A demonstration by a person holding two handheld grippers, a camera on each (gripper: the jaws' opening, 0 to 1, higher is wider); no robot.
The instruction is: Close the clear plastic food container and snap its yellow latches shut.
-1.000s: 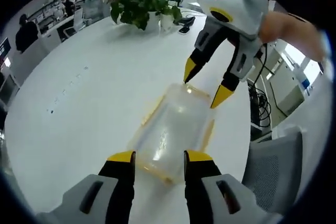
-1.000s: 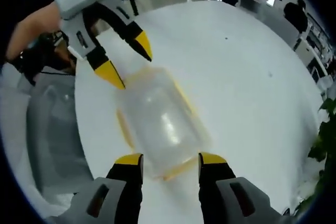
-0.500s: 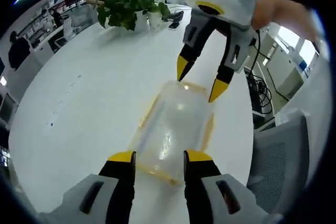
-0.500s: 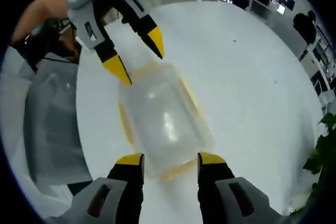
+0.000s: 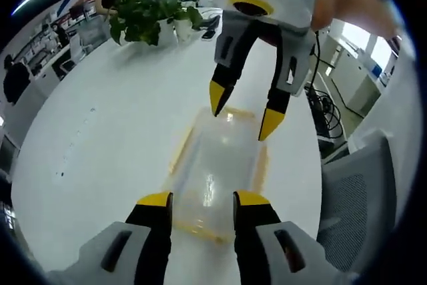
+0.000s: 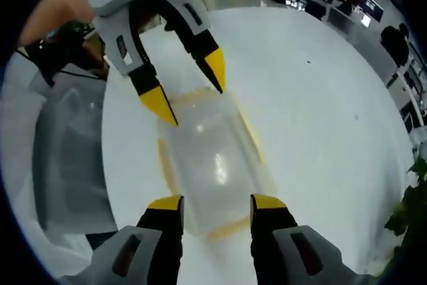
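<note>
Clear plastic with yellow edges, the food container [image 5: 217, 168] is lying on the white table [image 5: 113, 131] in the left gripper view, with its lid on top. The left gripper [image 5: 199, 199] is pointing at the near end of the container, its two yellow-tipped jaws standing apart with the container's near edge between them, and it is gripping nothing. At the far end of the container the right gripper [image 5: 237, 113] is coming in from above, its jaws also spread, one tip close to each far corner of the lid; whether the tips are touching the lid, I cannot tell. Beyond the right gripper a potted plant [image 5: 148, 13] is standing far back on the table, and a grey chair [image 5: 353, 198] is waiting to the right of the left gripper.

In the right gripper view the container [image 6: 212, 165] is lying lengthwise ahead of the right gripper [image 6: 209, 201], whose jaws are released and are holding nothing, with the container's near end between them. The left gripper [image 6: 191, 91] is hanging over the far end with its jaws apart. Yellow latches [image 6: 252, 139] are showing along the long sides of the container. The table [image 6: 320, 105] is spreading to the right, and the chair [image 6: 63, 158] is standing to the left.
</note>
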